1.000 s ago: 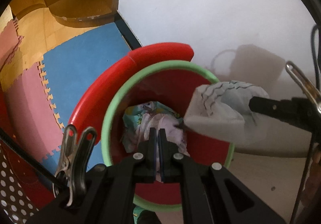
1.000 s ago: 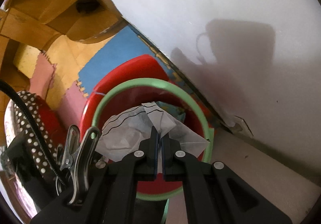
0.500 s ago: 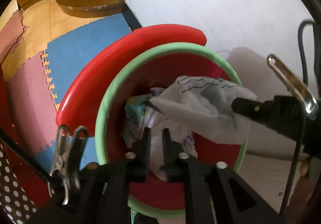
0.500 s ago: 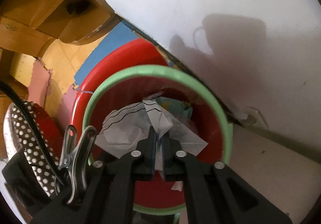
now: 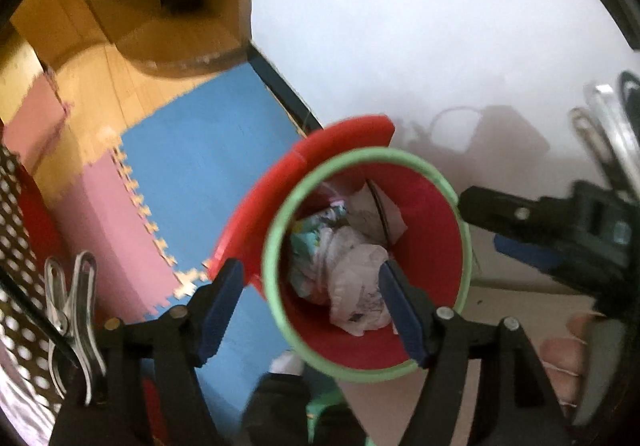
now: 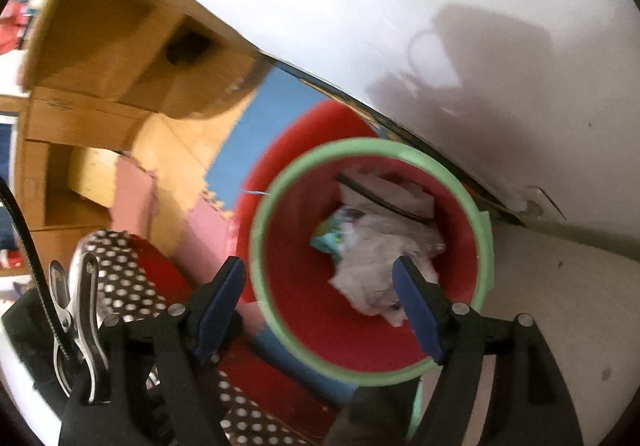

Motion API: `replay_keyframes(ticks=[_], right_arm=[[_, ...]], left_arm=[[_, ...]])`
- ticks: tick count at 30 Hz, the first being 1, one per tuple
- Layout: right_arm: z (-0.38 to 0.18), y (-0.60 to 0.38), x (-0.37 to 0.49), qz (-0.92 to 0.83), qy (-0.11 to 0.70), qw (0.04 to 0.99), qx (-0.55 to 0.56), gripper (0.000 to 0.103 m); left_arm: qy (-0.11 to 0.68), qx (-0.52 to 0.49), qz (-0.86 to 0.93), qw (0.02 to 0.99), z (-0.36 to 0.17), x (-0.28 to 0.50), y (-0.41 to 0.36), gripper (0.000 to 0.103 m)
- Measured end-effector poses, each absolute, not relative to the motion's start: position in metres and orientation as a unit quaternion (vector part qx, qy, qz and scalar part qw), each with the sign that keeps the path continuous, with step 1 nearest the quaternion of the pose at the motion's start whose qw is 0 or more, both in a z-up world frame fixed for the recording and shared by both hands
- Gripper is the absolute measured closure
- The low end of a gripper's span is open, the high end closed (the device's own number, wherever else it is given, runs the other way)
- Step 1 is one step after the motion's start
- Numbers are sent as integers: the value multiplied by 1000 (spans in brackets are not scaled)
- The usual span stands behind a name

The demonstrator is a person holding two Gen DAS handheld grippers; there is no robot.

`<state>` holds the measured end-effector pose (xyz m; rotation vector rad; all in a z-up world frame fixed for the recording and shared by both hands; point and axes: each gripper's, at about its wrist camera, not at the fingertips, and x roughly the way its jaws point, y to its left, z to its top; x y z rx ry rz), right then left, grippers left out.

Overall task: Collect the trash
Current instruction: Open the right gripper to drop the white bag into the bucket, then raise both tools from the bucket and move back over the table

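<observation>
A red bin with a green rim [image 5: 276,246] [image 6: 256,242] stands on the floor by the white wall. Crumpled white and patterned trash [image 5: 356,266] [image 6: 384,246] lies inside it. On top, toward the wall, rests a white paper with black wavy lines [image 5: 376,210] [image 6: 384,194]. My left gripper [image 5: 309,270] hovers above the bin, jaws opening, nothing between them. My right gripper [image 6: 318,262] also hangs over the bin with its jaws opening and empty. It shows from the side in the left wrist view [image 5: 480,220].
A red lid [image 5: 320,150] leans behind the bin. Blue [image 5: 192,174] and pink [image 5: 108,214] foam mats cover the floor on the left. A wooden shelf unit [image 6: 120,58] stands farther back. Polka-dot fabric [image 6: 120,278] is at the lower left, and fingers [image 5: 568,346] at the right edge.
Both grippers went from shut to open. The white wavy-lined paper left the right gripper and dropped into the bin. The left gripper rose, so the bin looks smaller.
</observation>
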<state>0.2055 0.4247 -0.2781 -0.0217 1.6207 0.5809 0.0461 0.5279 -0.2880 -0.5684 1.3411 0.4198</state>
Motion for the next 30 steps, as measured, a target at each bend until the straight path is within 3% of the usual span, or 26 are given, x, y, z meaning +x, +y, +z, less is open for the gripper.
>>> replay_keyframes(ticks=[12,30], right_arm=[[-153,425,172,344,636,691,2,25],[-31,279,130,309,590,737,112,25]], left_arm=[[580,-221,195,760,-178,43,515,29],[554,-186,152,797,-39,20,401,29]])
